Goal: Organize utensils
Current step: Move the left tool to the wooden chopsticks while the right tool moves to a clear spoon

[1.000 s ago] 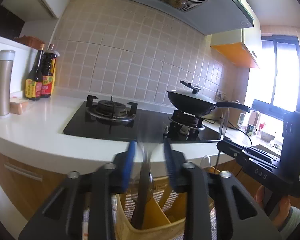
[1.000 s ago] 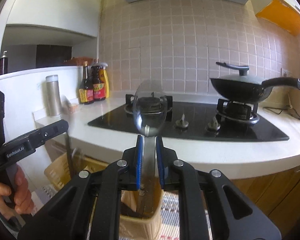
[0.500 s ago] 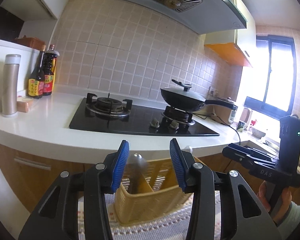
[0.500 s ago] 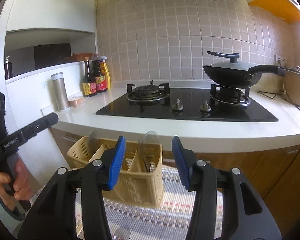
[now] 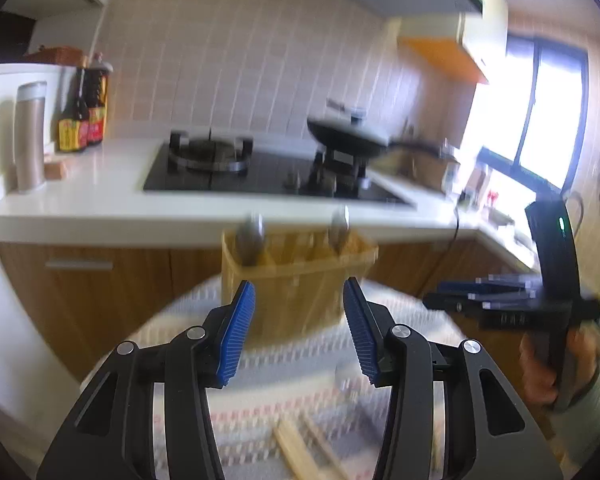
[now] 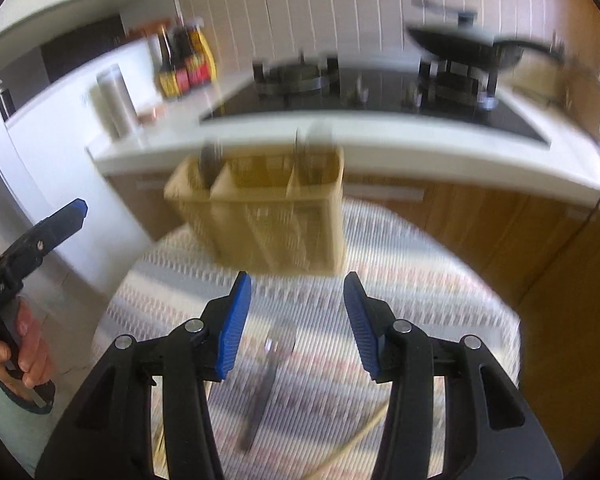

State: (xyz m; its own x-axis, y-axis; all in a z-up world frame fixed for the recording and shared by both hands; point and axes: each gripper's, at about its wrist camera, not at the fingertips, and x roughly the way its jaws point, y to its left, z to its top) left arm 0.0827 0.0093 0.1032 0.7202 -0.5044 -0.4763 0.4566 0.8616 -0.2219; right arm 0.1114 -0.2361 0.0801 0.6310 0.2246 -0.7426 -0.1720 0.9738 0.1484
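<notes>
Utensils are split between two places: two spoons stand in the caddy (image 6: pixel 260 216), one (image 6: pixel 210 162) in its left compartment and one (image 6: pixel 314 146) in its right, while a third spoon (image 6: pixel 268 376) lies loose on the striped mat (image 6: pixel 420 300) in front of the caddy, with chopsticks (image 5: pixel 300 452) nearer the viewer. The middle compartment looks empty, though blur makes that uncertain. The right hand-held gripper (image 6: pixel 298 320) hangs over the loose spoon with its jaws apart and nothing between the pads. The left hand-held gripper (image 5: pixel 300 328) is aimed at the caddy, its jaws opening and empty too. To my eye this is the gap between placements: both hands are free and lining up for the next pickup. The right one would need to drop onto the spoon's handle, straddle it squarely and close before lifting; a flat spoon on a soft mat may slip out. The left seems best placed for the chopsticks. Behind it all runs the counter (image 5: pixel 100 196) with the stove.
</notes>
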